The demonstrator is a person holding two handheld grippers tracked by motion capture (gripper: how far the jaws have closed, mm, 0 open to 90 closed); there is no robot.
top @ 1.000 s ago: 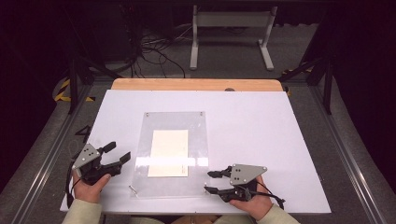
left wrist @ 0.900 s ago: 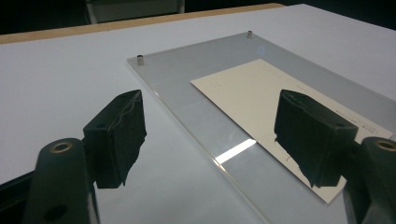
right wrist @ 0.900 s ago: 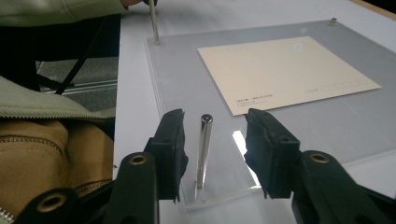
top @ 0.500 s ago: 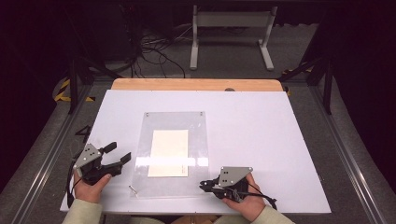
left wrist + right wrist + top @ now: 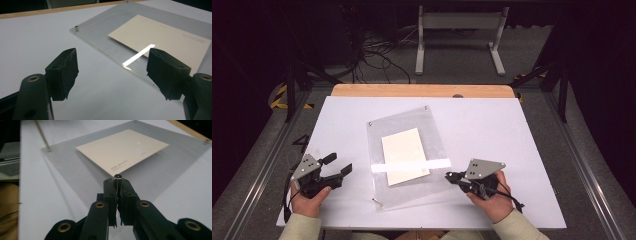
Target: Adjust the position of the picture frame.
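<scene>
A clear acrylic panel (image 5: 434,131) lies askew on the white tabletop (image 5: 492,130), with a cream card (image 5: 404,156) under it. My right gripper (image 5: 448,176) is shut on the panel's near right corner. In the right gripper view its jaws (image 5: 117,182) pinch the thin clear edge just below a small corner bolt (image 5: 117,176), and the panel (image 5: 75,165) and card (image 5: 122,148) slope away beyond them. My left gripper (image 5: 340,163) stands open to the left of the panel, touching nothing. Its view shows the panel's edge (image 5: 100,40) and the card (image 5: 165,37) between its spread jaws (image 5: 112,72).
Small metal standoffs mark the panel's corners (image 5: 369,123) (image 5: 426,107), and one shows as (image 5: 77,28). A wooden strip (image 5: 422,90) runs along the table's far edge. Beyond it are a metal stand (image 5: 459,37) and cables (image 5: 377,55) on the floor.
The right gripper's jaws have closed on the panel's near right corner and moved right and up. The panel, square to the table before, now sits skewed. The left gripper has stayed put.
</scene>
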